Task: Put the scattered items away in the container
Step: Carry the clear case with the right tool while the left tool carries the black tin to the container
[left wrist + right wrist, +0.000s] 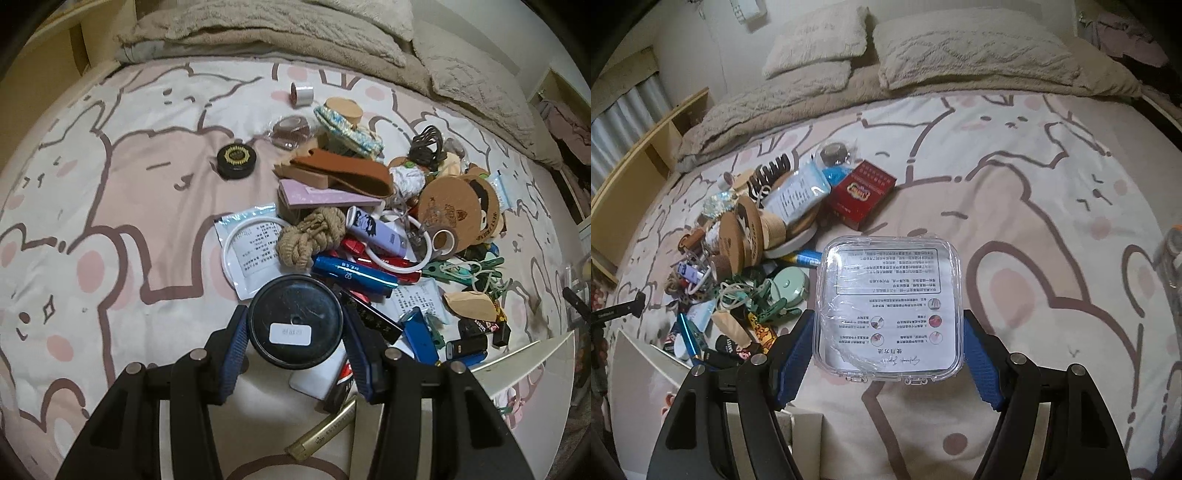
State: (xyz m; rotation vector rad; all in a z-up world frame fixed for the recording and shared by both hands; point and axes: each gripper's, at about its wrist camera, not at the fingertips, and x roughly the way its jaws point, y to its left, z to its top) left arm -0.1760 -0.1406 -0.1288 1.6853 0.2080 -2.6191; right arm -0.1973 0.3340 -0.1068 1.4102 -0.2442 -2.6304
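In the left wrist view my left gripper (294,334) is shut on a round black jar (294,321) with a white label, held above the bed at the near edge of a pile of scattered items (373,221). In the right wrist view my right gripper (889,345) is shut on a clear square plastic case (890,306) with a printed sheet inside, held over the bedsheet. A white container's edge (532,360) shows at the lower right of the left view and its white rim (642,354) shows at the lower left of the right view.
The pile holds a rope knot (310,236), a blue tube (354,273), a white ring (251,229), cork coasters (443,210), a red box (860,195) and green clips (768,306). A small black tin (237,158) lies apart. Pillows and a blanket (923,62) lie at the head.
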